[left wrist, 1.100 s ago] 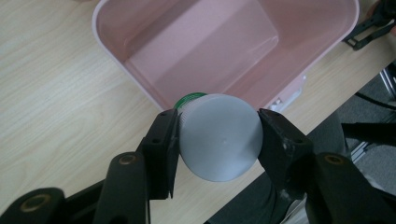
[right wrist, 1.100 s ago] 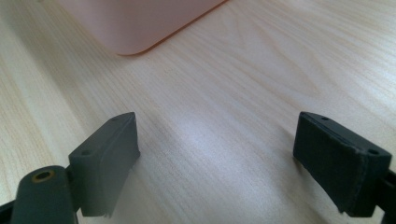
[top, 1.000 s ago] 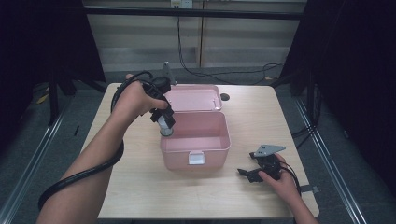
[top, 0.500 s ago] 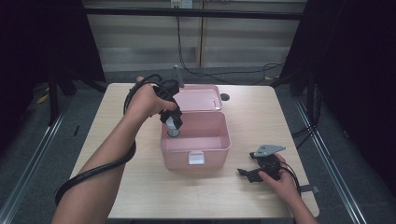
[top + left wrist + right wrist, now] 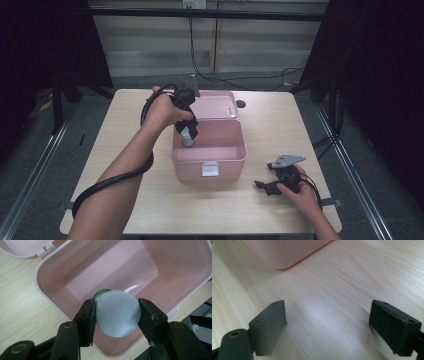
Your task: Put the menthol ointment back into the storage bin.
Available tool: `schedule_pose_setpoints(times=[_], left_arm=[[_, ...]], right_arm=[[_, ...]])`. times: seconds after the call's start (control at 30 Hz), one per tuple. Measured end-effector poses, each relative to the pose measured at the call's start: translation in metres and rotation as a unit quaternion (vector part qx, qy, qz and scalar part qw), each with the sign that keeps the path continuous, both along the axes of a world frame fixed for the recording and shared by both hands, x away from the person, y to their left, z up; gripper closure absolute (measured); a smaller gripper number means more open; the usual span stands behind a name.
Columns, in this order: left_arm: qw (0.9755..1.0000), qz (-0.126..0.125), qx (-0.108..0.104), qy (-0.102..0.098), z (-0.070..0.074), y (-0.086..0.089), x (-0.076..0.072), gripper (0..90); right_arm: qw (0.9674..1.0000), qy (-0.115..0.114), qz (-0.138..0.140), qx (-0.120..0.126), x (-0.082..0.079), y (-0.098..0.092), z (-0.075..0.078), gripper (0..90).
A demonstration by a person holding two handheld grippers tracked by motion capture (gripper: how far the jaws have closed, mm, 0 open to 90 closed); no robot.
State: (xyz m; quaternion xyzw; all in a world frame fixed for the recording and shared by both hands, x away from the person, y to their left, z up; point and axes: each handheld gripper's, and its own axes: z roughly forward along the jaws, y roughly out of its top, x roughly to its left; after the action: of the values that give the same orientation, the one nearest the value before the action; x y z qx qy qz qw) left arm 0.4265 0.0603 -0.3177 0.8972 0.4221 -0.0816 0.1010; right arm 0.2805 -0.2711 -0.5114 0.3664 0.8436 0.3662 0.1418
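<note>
Since the earlier frames, left gripper has come right and down from over the box's left rim; it now hangs inside the open box, jar in tow. Right gripper unmoved, same spot near the table's near-right corner.

Table: pale wood, rounded corners, black cable trailing off the left forearm across its near-left part.

Box: pink plastic, centre of table, lid thrown back flat on the far side, white latch on the near wall. Left gripper view looks straight down into it; the floor is bare pink.

Jar: small, round, white lid facing the camera, a sliver of green label past it. Sits over the left half of the box interior, below rim level in the high view; cannot tell whether its base touches the floor.

Left gripper: jaws part-way in, pads pressed on either side of the jar's lid, pinching it.

Right gripper: jaws spread wide, nothing between them, bare tabletop beneath; a corner of the box shows farther off. Hand rests on the table.
</note>
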Motion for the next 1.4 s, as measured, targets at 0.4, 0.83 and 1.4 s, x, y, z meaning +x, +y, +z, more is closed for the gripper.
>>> schedule_pose_setpoints(times=[0.4, 0.83, 1.4], left_arm=[[1.0, 0.005, 0.002, 0.007, -0.018, -0.009, 0.005, 50.2], [0.9999, 0.007, 0.012, 0.001, -0.033, -0.019, 0.012, 50.2], [0.9995, 0.031, 0.005, 0.002, -0.051, -0.023, 0.022, 50.2]], right_arm=[[1.0, 0.0, 0.0, 0.001, 0.0, 0.0, 0.0, 13.4], [1.0, 0.0, 0.001, 0.001, 0.0, 0.0, 0.0, 13.4], [1.0, 0.0, 0.001, 0.001, 0.0, 0.0, 0.0, 13.4]])
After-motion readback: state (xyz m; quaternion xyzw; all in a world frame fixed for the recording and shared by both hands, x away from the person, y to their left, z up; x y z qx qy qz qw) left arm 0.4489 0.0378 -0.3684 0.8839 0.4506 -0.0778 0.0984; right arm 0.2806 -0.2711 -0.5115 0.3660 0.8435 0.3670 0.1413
